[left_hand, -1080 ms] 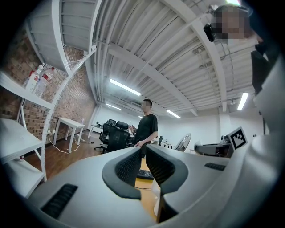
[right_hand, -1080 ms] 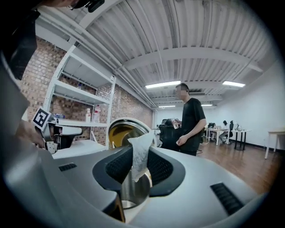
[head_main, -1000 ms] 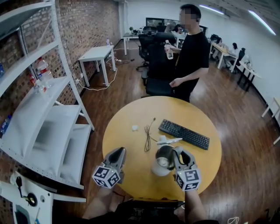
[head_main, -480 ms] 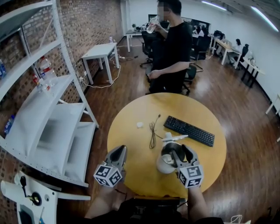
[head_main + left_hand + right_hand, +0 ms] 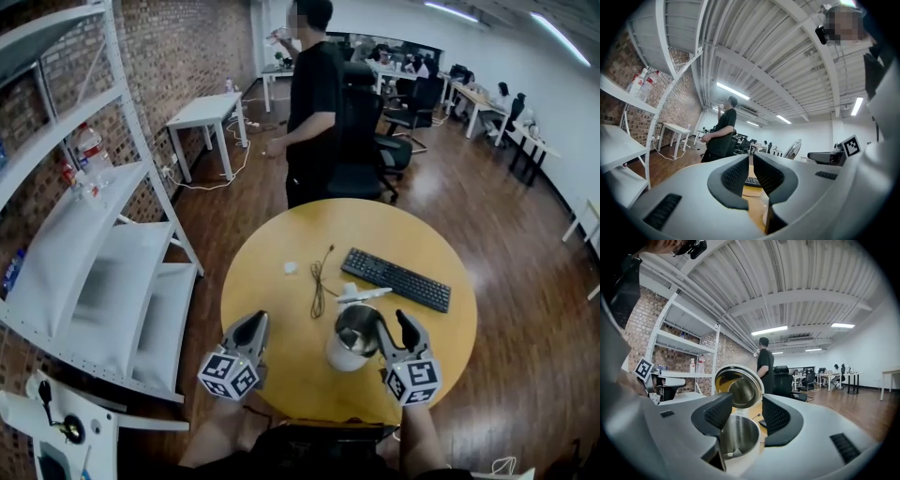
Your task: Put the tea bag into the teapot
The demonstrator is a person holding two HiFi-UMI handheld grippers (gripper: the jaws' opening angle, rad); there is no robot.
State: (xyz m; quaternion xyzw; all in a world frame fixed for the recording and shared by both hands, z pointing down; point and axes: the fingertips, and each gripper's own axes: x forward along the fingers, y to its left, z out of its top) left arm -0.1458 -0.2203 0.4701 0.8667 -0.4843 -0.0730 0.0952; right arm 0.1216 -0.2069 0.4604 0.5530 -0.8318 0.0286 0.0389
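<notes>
Right claw (image 5: 392, 322): my jaws had just been opening and stood wide, the pads clear of everything, with nothing gripped. They were level at the near side of the teapot (image 5: 349, 342), and its open mouth showed between and below them. The lid (image 5: 738, 385) stood tipped up behind the mouth.

Tea bag (image 5: 730, 453): a small pale piece lay low inside the pot, too small to confirm beyond that.

Left claw (image 5: 251, 326): jaws drawn to a slit, nothing in them, well apart from the pot.

Edges: the pot stood close to the near rim of the round table (image 5: 431, 244). Both claws hung over that rim.

Room: bare tabletop lay between the claws. Beyond the pot were a keyboard (image 5: 396, 279) and a loose cable (image 5: 319, 281), both apart from it.
</notes>
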